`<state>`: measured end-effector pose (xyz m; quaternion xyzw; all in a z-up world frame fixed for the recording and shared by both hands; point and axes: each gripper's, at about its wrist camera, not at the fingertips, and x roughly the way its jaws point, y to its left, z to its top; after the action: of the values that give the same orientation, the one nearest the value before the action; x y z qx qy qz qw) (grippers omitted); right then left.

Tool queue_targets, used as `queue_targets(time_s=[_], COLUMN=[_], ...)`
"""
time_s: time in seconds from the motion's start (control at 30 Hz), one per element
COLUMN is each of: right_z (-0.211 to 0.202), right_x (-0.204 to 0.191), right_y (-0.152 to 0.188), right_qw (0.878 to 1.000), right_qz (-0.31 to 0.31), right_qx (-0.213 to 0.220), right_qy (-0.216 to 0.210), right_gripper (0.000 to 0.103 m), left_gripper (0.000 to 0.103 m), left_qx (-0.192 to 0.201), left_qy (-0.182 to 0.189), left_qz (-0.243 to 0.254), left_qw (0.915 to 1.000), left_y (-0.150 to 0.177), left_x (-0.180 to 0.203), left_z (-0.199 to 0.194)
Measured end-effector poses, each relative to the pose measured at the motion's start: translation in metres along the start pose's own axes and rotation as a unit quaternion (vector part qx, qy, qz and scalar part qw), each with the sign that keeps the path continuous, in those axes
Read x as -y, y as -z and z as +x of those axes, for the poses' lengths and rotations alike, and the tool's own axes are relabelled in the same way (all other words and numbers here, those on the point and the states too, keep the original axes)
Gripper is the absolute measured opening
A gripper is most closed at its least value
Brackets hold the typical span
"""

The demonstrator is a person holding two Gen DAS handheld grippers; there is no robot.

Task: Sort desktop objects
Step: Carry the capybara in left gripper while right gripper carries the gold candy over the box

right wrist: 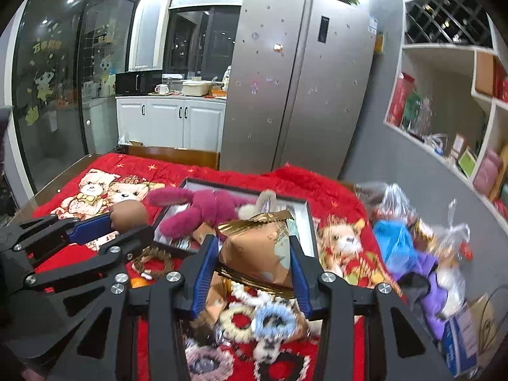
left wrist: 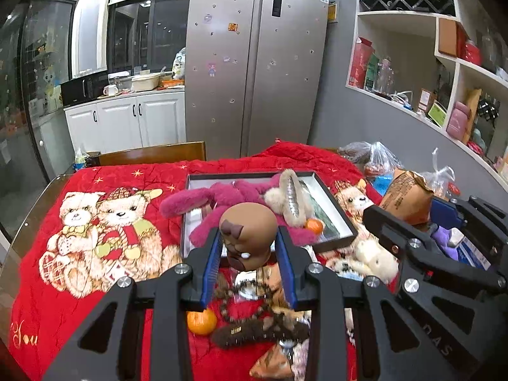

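Jaws of the left gripper (left wrist: 249, 250) pinch a brown toy head (left wrist: 247, 238), held above the red blanket (left wrist: 47, 285) just before the open box (left wrist: 336, 209). Jaws of the right gripper (right wrist: 254, 263) clamp a tan snack packet (right wrist: 255, 250) over scrunchies (right wrist: 273, 317) near the surface's front edge.

Two tangerines (left wrist: 201, 321) (left wrist: 314, 226) sit among the clutter, alongside one pink plush rabbit (left wrist: 222, 206). One open tray (left wrist: 336, 209) and one brown toy head (left wrist: 247, 235) complete the count.
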<state>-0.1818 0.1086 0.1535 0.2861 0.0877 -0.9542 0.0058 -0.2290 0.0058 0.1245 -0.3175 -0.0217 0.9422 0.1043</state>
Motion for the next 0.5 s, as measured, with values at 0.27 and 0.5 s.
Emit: queue_targets(time_s=[0.27, 0.5], right_z=[0.044, 0.1], right_x=[-0.001, 0.008], right_y=[-0.024, -0.025], right_qw=[1.0, 0.999], right_qz=[-0.02, -0.012], right_qx=[-0.011, -0.042], right_qy=[0.002, 0.003], right_gripper=[0.045, 0.045], left_gripper=[0.035, 0.035], left_qx=[-0.021, -0.046], left_qy=[-0.011, -0.004], left_qz=[-0.021, -0.019], left_qw=[0.9995, 0.9988], left_y=[-0.025, -0.031], left_x=[-0.019, -0.021], left_z=[0.057, 0.116])
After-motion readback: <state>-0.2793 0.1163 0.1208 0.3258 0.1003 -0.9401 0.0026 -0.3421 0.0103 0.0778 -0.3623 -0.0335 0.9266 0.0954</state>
